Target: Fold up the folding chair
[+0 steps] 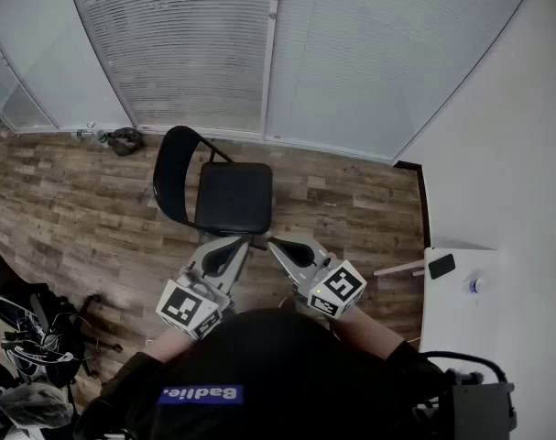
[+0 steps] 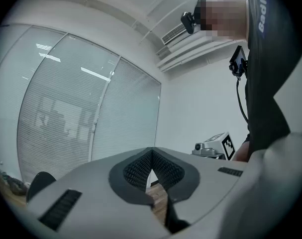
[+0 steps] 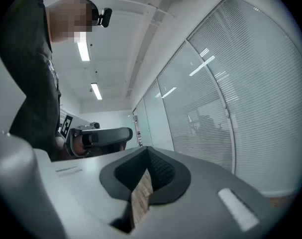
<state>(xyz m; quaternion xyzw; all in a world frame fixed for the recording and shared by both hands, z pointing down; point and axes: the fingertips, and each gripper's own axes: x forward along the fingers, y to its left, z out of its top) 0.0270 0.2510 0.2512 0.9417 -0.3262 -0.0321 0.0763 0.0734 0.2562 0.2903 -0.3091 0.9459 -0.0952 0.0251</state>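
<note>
Both grippers are pinched fully shut with nothing between the jaws. Left gripper [image 1: 236, 246] and right gripper [image 1: 276, 247] sit side by side at lower centre of the head view, tips angled toward each other. Folding chair [image 1: 232, 197] is just above them mid-frame, standing unfolded on the wood floor [image 1: 67, 209], with its curved backrest toward the upper left. White table [image 1: 456, 310] at the right edge.

One folding chair [image 1: 234, 198], two hand-held grippers [image 1: 244, 244] [image 1: 272, 245]
</note>
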